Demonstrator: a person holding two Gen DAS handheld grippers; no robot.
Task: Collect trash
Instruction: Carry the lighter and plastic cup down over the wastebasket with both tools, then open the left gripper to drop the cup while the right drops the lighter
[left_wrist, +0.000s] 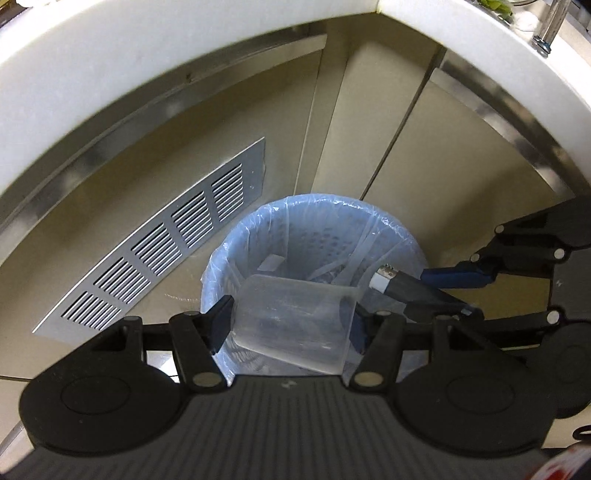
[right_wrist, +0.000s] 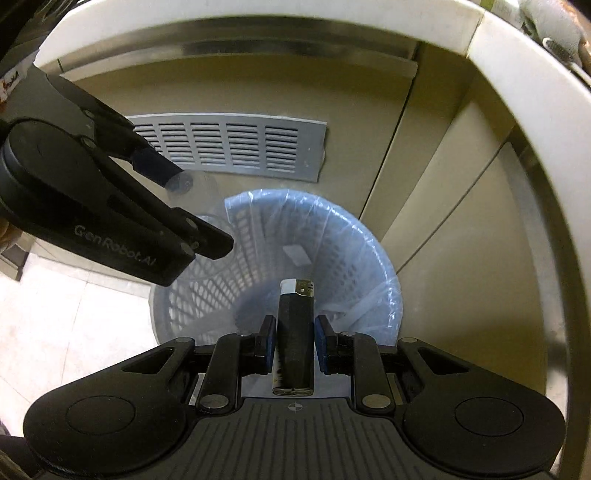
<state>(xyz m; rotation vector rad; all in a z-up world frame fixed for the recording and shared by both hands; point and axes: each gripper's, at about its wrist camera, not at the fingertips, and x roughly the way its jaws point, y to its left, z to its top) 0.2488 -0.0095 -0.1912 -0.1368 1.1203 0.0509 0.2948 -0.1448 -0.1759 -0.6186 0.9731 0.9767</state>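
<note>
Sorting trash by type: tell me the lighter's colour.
Black lighter, silver top; right wrist view.

Clear, glossy plastic cup (left_wrist: 295, 325), see-through. Matt black plastic lighter (right_wrist: 295, 332) with a shiny metal top. Perforated plastic bin (right_wrist: 221, 295), thin crinkly blue liner (left_wrist: 369, 214). Brushed metal vent grille (left_wrist: 166, 240), smooth white countertop (left_wrist: 110, 66).

The one text that can be read is "GenRobot.AI", in pale letters along the black body of the left gripper (right_wrist: 207, 206), which reaches in from about nine o'clock in the right wrist view. The lettering runs slanted, down toward four o'clock. At the left edge of that view, near ten o'clock, a small reddish mark shows on a pale surface, too blurred to read. The left wrist view shows no legible writing.
</note>
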